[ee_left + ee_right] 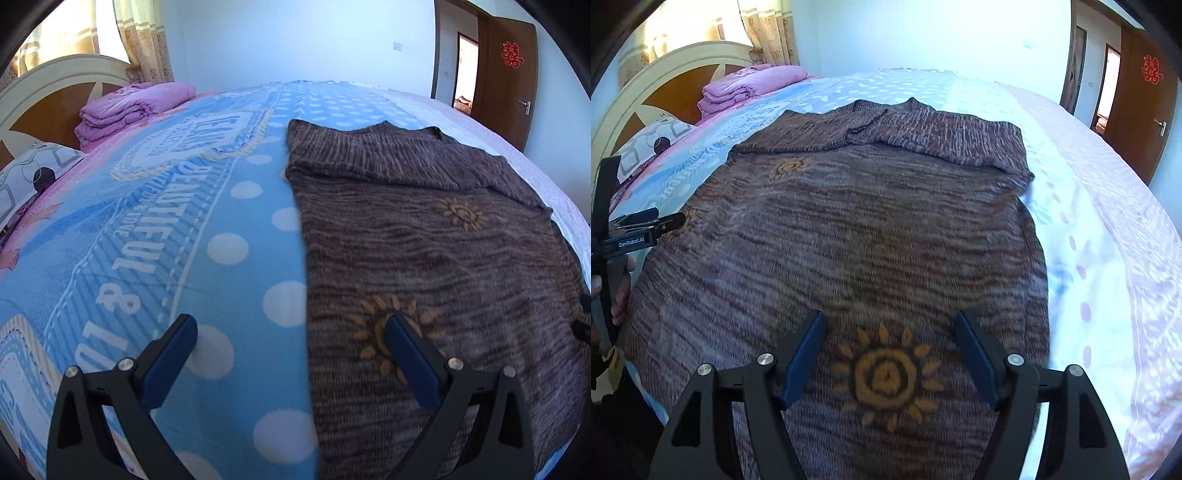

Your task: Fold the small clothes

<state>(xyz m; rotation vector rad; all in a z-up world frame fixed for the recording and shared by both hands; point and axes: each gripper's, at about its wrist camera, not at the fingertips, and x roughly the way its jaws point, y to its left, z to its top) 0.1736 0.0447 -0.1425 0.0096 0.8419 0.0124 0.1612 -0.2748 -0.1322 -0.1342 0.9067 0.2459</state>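
A brown knit sweater (857,229) with orange sun motifs lies flat on the bed, its sleeves folded in across the top. In the left wrist view the sweater (443,258) fills the right half. My left gripper (291,328) is open and empty, hovering over the sweater's left edge, one finger above the blue blanket and one above the knit. It also shows at the left edge of the right wrist view (646,225). My right gripper (890,332) is open and empty, above the sweater's near hem, either side of a sun motif (886,376).
A blue polka-dot blanket (166,240) covers the bed. Folded pink bedding (129,107) and a patterned pillow (33,173) lie by the headboard (665,74). A pale pink sheet (1108,221) runs along the bed's right side. A brown door (506,74) stands open at the far right.
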